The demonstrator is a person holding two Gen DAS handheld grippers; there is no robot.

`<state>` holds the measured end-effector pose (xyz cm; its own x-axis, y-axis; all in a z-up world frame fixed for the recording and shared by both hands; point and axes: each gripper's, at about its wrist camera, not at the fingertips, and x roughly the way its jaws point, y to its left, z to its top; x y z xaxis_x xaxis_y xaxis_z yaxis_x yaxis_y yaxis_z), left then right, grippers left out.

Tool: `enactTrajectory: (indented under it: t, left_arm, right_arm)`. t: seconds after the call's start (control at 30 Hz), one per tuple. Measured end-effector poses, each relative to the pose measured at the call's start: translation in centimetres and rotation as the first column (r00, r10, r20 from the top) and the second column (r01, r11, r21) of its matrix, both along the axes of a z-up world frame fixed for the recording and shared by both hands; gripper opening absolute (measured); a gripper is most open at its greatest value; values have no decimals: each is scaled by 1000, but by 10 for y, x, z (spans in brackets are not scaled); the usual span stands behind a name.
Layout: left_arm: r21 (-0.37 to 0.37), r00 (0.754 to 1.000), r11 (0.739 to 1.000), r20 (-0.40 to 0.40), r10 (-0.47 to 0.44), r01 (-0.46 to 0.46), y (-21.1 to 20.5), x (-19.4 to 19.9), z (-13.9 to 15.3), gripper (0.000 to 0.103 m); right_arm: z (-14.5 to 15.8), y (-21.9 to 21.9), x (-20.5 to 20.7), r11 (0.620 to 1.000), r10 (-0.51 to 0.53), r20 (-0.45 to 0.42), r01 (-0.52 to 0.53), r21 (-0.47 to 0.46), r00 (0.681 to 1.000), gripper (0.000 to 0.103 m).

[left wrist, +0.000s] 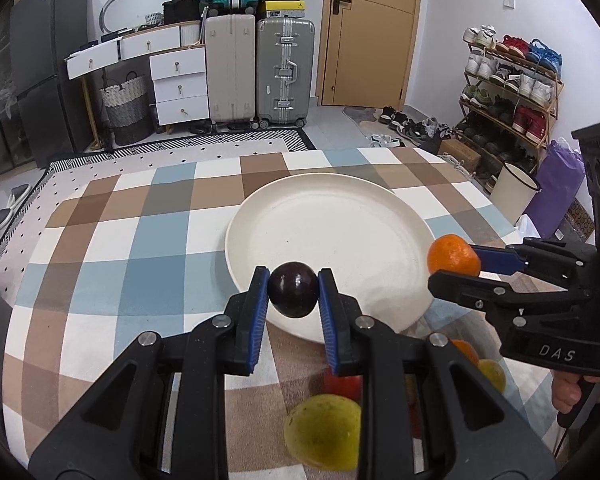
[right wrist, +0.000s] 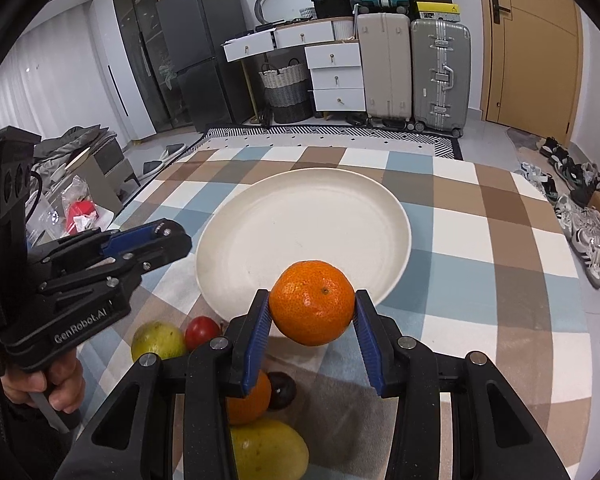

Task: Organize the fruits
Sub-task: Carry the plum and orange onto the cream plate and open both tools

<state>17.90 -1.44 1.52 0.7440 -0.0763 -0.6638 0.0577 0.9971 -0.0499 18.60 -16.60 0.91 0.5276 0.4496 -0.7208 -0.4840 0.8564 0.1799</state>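
Observation:
My left gripper (left wrist: pixel 293 289) is shut on a dark purple plum (left wrist: pixel 293 290) and holds it above the near rim of the empty cream plate (left wrist: pixel 328 220). My right gripper (right wrist: pixel 311 307) is shut on an orange mandarin (right wrist: pixel 311 303), held above the plate's (right wrist: pixel 300 220) near rim; it also shows in the left wrist view (left wrist: pixel 454 256). On the cloth near me lie a yellow-green fruit (left wrist: pixel 323 431), a red fruit (right wrist: pixel 202 332), another orange (right wrist: pixel 248 400), a dark plum (right wrist: pixel 282 391) and a yellow fruit (right wrist: pixel 268 454). The left gripper (right wrist: pixel 172 240) shows at the left of the right wrist view.
The table wears a checked blue, brown and white cloth (left wrist: pixel 140 248). Beyond it stand suitcases (left wrist: pixel 284 72), white drawers (left wrist: pixel 178 84), a door (left wrist: pixel 374 32) and a shoe rack (left wrist: pixel 512 92). A white bin (left wrist: pixel 514 190) stands by the table's right edge.

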Motion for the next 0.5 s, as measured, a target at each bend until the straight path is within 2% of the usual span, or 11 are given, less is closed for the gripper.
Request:
enactTrajectory:
  t: [0.5]
  left_arm:
    - [10, 998, 1000, -54, 17, -17, 2, 46, -26, 22]
  right_arm:
    - [-21, 13, 40, 1000, -27, -36, 26, -6, 999, 42]
